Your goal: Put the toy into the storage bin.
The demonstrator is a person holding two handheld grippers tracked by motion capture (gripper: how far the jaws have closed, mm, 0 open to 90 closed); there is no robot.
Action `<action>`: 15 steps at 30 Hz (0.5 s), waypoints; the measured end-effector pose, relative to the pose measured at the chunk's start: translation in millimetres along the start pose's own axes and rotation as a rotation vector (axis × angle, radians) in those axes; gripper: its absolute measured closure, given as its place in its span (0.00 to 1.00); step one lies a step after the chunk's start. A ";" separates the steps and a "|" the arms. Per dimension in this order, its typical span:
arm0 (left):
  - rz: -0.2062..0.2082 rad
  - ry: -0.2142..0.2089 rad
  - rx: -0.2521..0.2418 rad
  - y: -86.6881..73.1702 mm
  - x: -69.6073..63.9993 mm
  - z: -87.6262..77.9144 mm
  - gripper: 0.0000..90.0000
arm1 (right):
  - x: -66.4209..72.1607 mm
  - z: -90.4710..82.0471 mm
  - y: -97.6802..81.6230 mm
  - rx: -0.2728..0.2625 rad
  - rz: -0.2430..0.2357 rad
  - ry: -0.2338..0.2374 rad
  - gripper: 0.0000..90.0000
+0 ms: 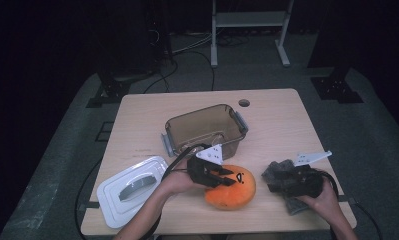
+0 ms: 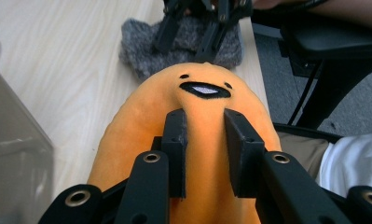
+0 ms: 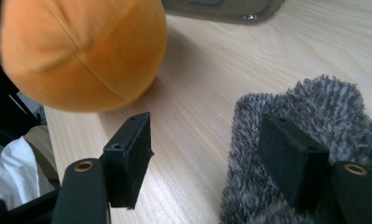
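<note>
An orange plush toy point(image 1: 232, 190) with a small stitched face lies at the table's near edge. My left gripper point(image 1: 226, 178) reaches over it from the left. In the left gripper view my left gripper point(image 2: 205, 135) is shut on a raised fold of the orange plush toy point(image 2: 141, 121), just below the face. A grey fuzzy cloth point(image 1: 277, 167) lies to the right of the toy. My right gripper point(image 3: 207, 144) stands open, with one jaw over the grey fuzzy cloth point(image 3: 309, 112) and the other over bare wood, a little apart from the orange plush toy point(image 3: 81, 51).
A brown see-through bin point(image 1: 237, 120) stands without its lid at the table's middle, just behind the toy. Its white lid point(image 1: 132, 187) with a grey handle lies at the near left. A round cable hole point(image 1: 244, 103) sits near the far edge.
</note>
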State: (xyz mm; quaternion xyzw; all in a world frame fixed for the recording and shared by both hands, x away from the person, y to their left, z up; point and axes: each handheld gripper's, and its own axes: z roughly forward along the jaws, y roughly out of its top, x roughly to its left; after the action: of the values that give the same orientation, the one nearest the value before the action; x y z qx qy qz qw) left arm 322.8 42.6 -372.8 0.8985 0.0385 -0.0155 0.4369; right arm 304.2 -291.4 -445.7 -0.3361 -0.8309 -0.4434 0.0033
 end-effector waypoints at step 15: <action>-0.009 0.106 -0.081 35.1 9.4 -60.3 0.80 | -1.2 0.4 -0.7 0.002 0.009 0.004 0.38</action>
State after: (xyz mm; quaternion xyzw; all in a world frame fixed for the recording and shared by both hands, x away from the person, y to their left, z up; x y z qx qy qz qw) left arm 334.7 69.0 -308.6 0.8795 0.0663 0.0317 0.4702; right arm 304.8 -292.0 -446.8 -0.3389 -0.8297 -0.4435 0.0074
